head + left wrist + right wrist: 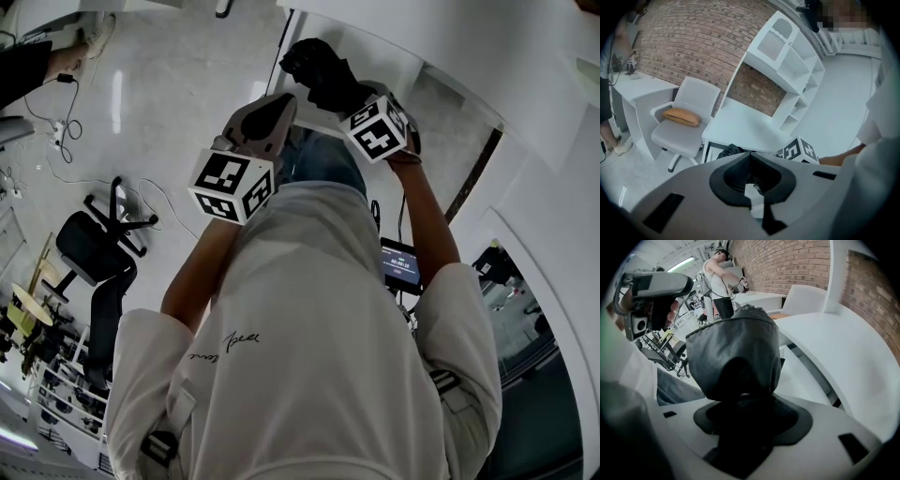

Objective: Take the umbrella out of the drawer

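My right gripper (740, 397) is shut on a folded black umbrella (733, 352), whose bunched fabric fills the middle of the right gripper view. In the head view the umbrella (319, 70) is a dark bundle held in the air beyond that gripper's marker cube (378, 129), in front of the white desk (394, 56). My left gripper (749, 154) is shut with its tips touching and nothing between them. It hangs beside the right gripper (352, 98), a little to its left, and looks at the umbrella (731, 151). I cannot make out the drawer.
A white office chair (682, 117) with an orange cushion (681, 116) stands left of the desk (740, 126). A white shelf unit (787, 70) rises behind the desk against a brick wall. A black chair (94, 253) and floor cables lie to my left. Another person (719, 282) stands farther back.
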Demonstrator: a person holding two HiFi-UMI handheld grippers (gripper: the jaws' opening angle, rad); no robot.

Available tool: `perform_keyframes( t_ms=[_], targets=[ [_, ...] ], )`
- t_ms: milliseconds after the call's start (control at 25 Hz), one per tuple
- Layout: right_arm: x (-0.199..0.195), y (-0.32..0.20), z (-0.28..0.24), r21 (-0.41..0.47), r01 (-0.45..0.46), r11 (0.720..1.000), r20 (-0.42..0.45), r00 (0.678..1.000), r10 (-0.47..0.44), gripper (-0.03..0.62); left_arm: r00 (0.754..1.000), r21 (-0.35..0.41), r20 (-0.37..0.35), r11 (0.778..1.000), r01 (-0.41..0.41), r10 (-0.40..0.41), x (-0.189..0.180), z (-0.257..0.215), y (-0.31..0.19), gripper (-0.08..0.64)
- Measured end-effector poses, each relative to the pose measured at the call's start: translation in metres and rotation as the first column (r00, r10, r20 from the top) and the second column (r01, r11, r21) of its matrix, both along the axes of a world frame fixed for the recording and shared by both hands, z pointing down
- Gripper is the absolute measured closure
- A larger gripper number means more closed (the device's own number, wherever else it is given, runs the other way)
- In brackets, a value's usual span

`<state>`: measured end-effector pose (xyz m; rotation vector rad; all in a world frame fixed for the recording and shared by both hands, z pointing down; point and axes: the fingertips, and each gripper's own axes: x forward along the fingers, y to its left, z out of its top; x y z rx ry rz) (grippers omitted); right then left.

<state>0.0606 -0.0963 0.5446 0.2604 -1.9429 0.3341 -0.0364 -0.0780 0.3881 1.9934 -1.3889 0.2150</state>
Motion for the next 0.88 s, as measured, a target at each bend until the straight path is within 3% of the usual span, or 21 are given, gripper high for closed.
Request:
perform_keyframes(
  t_ms=[320,880],
  targets=[
    [-0.001,-0.001,-0.022,0.033,-0.026,0.999,0.013,1.000,0.025,0.345,0.999,0.031,-0.006,0.999,0.032,-0.032,-0.018,-0.013,0.000,0.543],
    [-0.005,0.009,-0.064,0.082,-0.055,0.995,0.045,0.998,0.051,0.345,1.000,0.072,-0.018,0.997,-0.016,0.017,-0.021,-0.028,0.010,0.543]
  ],
)
